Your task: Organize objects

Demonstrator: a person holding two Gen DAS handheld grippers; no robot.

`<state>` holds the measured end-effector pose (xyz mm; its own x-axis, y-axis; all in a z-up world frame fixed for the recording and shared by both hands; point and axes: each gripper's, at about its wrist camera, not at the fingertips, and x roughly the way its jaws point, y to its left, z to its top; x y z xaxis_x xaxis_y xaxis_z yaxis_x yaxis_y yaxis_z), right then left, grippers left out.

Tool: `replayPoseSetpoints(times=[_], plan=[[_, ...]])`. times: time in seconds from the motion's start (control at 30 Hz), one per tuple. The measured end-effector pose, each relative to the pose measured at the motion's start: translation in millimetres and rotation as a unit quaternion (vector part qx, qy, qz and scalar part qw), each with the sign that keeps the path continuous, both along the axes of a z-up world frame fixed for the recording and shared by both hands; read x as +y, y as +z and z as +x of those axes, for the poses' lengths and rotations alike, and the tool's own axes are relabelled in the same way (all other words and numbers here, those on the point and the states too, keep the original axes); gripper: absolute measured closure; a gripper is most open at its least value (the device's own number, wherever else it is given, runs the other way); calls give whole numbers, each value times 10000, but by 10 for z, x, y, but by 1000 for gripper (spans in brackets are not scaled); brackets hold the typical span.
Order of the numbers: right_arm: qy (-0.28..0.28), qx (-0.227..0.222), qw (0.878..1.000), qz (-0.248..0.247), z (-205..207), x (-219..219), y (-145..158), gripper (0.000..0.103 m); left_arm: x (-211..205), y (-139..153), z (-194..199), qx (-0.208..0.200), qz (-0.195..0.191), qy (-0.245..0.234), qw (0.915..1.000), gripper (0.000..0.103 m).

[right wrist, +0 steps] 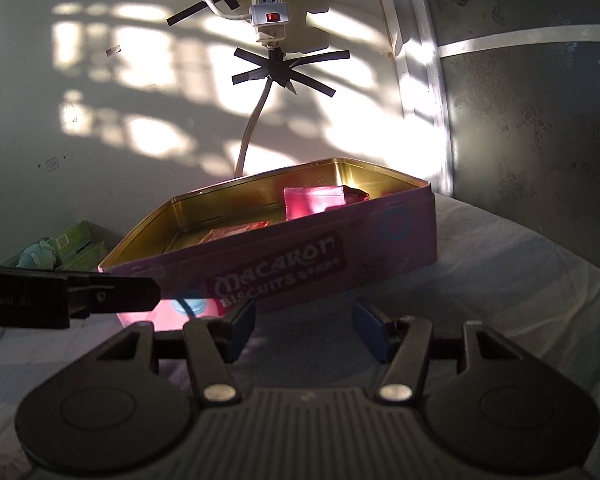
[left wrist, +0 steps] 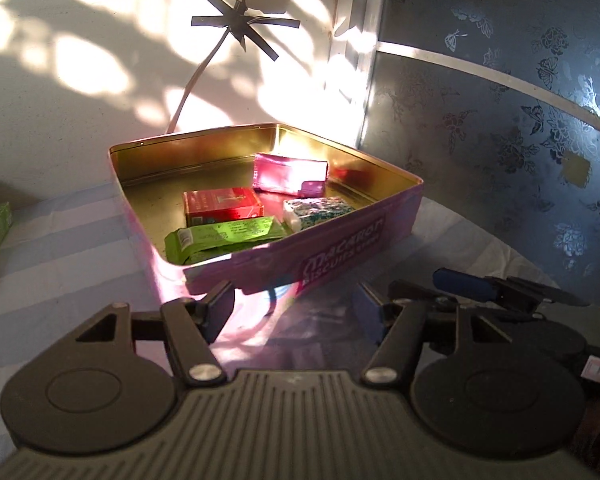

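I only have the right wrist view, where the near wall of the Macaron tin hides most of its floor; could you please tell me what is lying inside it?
Observer: The left wrist view looks down into the Macaron biscuit tin. Four items lie on its floor, including a red box near the middle.
Operator: Thank you. What is nearest the front wall?
Observer: A green packet lies flat along the front wall, in front of the red box.
Operator: And the pink thing that I can just see?
Observer: That is a shiny pink pouch toward the back; a small floral-patterned box lies in front of it.
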<state>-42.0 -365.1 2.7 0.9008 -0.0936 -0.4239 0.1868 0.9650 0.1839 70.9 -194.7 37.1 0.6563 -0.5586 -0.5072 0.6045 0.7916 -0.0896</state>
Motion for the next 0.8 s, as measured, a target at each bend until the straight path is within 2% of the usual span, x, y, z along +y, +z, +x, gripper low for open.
replayPoseSetpoints(times=[0.27,0.47,0.57,0.8], plan=[[507,309,9977,-312,22,475,-66,47,359,-244,37,82,383,634,9972,35],[639,498,9964,-263,96,615,-108,47,604,-362,128,215,513,1057,9928,35],[579,671,9959,-154,132,593,-166,48,656,-412,132,329,454,1087,9925,35],[508,682,9964,22,117,544,-197,47,631,-411,53,134,528,1048,9930,35]])
